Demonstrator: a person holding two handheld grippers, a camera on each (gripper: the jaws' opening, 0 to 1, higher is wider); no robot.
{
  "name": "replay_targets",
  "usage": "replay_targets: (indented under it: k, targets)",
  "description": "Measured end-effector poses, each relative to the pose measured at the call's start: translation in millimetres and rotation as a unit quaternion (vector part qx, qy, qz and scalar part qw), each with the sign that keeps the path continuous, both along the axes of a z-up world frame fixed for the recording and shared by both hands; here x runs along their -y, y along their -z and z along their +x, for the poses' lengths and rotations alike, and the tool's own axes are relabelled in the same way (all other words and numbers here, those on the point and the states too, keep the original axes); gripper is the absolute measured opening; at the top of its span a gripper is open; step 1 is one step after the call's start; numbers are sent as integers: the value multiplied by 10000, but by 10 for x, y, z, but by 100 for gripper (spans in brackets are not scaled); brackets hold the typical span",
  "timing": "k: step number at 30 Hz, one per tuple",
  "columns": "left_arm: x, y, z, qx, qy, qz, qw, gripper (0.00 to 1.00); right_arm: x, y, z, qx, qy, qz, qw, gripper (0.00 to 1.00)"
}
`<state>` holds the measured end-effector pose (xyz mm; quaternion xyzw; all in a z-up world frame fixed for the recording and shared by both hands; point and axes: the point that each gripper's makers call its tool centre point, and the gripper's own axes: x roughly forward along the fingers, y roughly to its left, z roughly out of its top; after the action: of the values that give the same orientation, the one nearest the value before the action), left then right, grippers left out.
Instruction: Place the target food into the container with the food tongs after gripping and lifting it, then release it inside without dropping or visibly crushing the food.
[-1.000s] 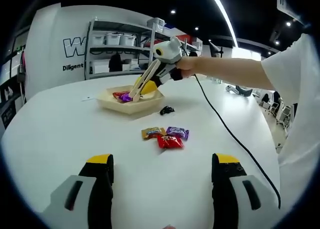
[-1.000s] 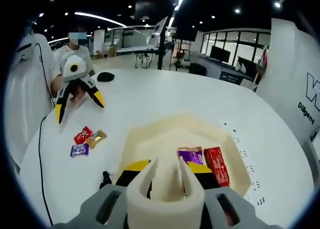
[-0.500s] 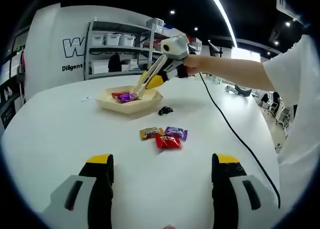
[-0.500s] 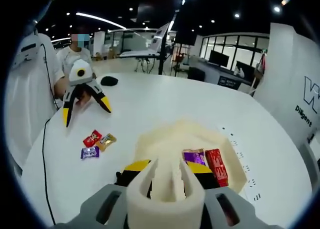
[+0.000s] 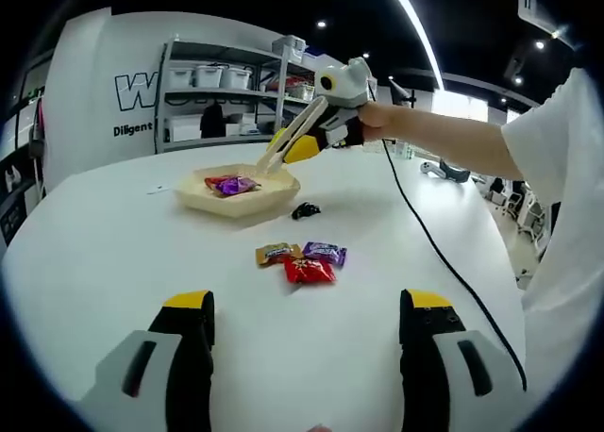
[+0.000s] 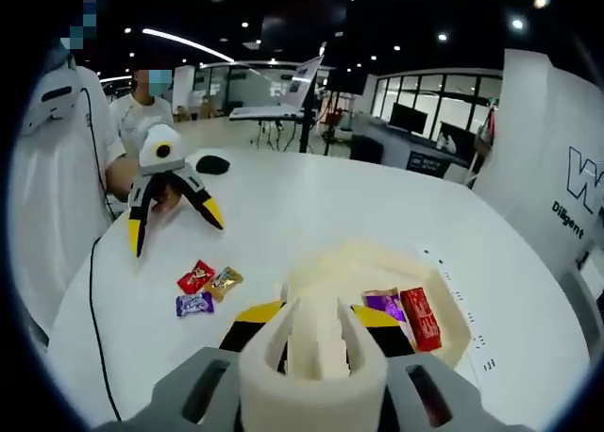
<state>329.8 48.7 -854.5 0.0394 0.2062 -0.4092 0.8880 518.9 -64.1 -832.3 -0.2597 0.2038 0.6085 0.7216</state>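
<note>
Since a second ago: my right gripper (image 5: 307, 140) has come up and back off the tray, so the tongs' tips now hang above its near rim rather than down among the candy. The purple candy it dropped off hasn't budged.

Right gripper: clamped on the food tongs (image 6: 315, 342), jaws pinching the cream arms from both sides. In the right gripper view the two arms sit side by side with a narrow slot between them, nothing caught in there. From the left gripper view the tongs (image 5: 291, 140) slant down toward the tray, tips clear of the candy as far as I can tell.

Left gripper: wide open (image 5: 307, 352), holding nothing, yellow-tipped jaws well apart and hovering over bare white table (image 5: 113, 262). In the right gripper view it's (image 6: 173, 226) across the table, jaws splayed downward.

Purple candy (the target): lying in the cream tray (image 5: 193, 198), wrapper looks intact and not squashed (image 6: 386, 305). From my left side it's (image 5: 236, 183) the purple bit near the tray's middle.

Red candy in tray: right beside the purple one, touching it (image 6: 420, 318).

Loose candies: three on the table, near the tray but apart from it – red (image 5: 310, 271), gold (image 5: 276, 253), purple (image 5: 324, 253), bunched together and touching.

Small black thing: on the table just beside the tray (image 5: 304, 209), can't tell what it is.
</note>
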Motion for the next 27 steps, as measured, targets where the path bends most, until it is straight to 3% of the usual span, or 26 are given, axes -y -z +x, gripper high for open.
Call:
replay_targets:
  k: [7, 10, 15, 18, 22, 24, 27]
  targets:
    - [0, -15, -1, 12, -3, -24, 10000, 78, 42, -7, 17, -13, 89, -9, 10000, 18]
    - [-7, -10, -5, 14, -18, -12, 10000, 78, -67, 1, -63, -36, -80, 10, 10000, 17]
    - [-24, -13, -16, 27, -39, -31, 10000, 78, -72, 34, -15, -36, 34, 11, 10000, 18]
    - [-25, -13, -23, 33, -35, -46, 10000, 78, -29, -79, -89, 29, 32, 118, 9999, 18]
    - [30, -24, -58, 59, 27, -72, 10000, 78, 63, -303, -371, 151, 63, 312, 9994, 18]
    - [63, -27, -80, 75, 80, -77, 9999, 78, -2, -372, -684, 125, 190, 469, 9986, 18]
    - [96, -40, -111, 93, 133, -99, 9998, 78, -57, -394, -984, 67, 260, 829, 9962, 18]
